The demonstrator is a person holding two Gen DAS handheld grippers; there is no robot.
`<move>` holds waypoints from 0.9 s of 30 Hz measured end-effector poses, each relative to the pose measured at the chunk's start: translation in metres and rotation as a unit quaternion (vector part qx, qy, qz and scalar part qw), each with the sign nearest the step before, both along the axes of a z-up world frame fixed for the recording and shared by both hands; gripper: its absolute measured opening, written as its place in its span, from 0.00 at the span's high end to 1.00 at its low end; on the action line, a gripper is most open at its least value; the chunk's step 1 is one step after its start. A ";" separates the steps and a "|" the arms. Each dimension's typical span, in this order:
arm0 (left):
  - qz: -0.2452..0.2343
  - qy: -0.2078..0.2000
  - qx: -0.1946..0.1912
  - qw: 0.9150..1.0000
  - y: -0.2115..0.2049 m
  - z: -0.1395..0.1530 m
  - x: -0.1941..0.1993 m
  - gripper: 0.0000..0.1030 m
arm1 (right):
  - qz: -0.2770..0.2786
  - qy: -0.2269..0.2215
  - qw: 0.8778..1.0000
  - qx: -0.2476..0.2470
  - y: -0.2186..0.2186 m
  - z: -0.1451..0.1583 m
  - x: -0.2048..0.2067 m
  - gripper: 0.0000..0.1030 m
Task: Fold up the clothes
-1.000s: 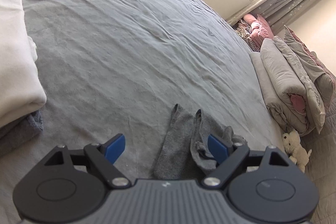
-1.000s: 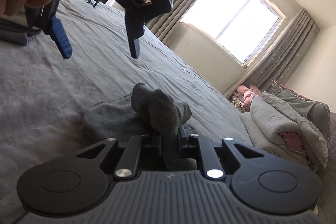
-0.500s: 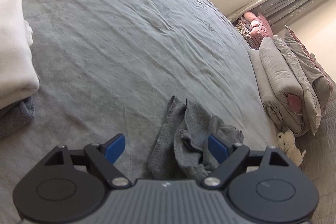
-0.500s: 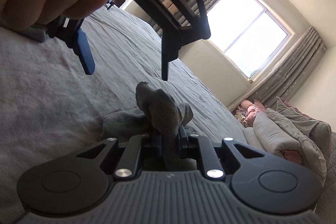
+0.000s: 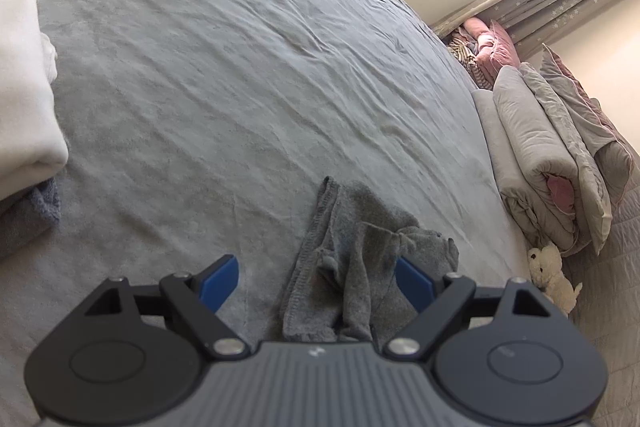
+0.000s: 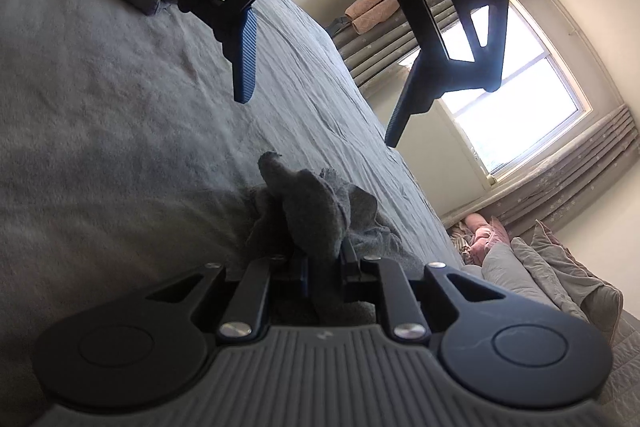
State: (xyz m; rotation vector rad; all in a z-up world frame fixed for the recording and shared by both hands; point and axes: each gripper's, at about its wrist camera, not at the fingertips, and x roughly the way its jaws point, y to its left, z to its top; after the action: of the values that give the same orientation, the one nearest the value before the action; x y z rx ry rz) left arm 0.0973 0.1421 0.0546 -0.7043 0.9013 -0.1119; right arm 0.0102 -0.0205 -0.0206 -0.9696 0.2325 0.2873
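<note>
Surface: a wide bed [image 5: 224, 75] under a wrinkled grey plush cover; a bright window [image 6: 520, 115] with grey curtains stands beyond; rolled quilts [image 5: 540, 155] lie at the bed's far edge. The grey knit garment [image 5: 360, 259], soft and crumpled, lies on the cover near both tools. Left gripper [image 5: 316, 281]: blue fingers spread wide, hovering above the garment, holding nothing. Right gripper [image 6: 324, 267]: fingers clamped on a raised fold of the garment.
</note>
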 end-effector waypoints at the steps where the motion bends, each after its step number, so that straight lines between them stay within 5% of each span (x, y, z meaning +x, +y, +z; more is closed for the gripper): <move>1: -0.003 0.000 0.002 1.000 -0.002 0.000 0.000 0.16 | -0.001 0.004 1.000 0.004 -0.002 0.002 0.002 0.82; 10: -0.026 -0.004 0.025 0.999 -0.014 -0.001 0.000 0.17 | -0.002 0.038 0.998 0.041 -0.020 0.020 -0.004 0.61; 23: -0.042 -0.026 0.049 0.998 -0.025 0.004 -0.003 0.27 | -0.020 0.100 0.984 0.148 -0.045 0.053 -0.011 0.61; 27: -0.042 -0.034 0.054 0.997 -0.026 0.007 -0.005 0.28 | -0.027 0.127 0.970 0.208 -0.058 0.063 -0.015 0.61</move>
State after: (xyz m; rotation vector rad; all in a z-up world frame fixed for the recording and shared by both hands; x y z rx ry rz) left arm 0.0921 0.1162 0.0618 -0.5596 0.8661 -0.1592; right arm -0.0053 -0.0786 0.0422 -0.5088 0.4127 0.3931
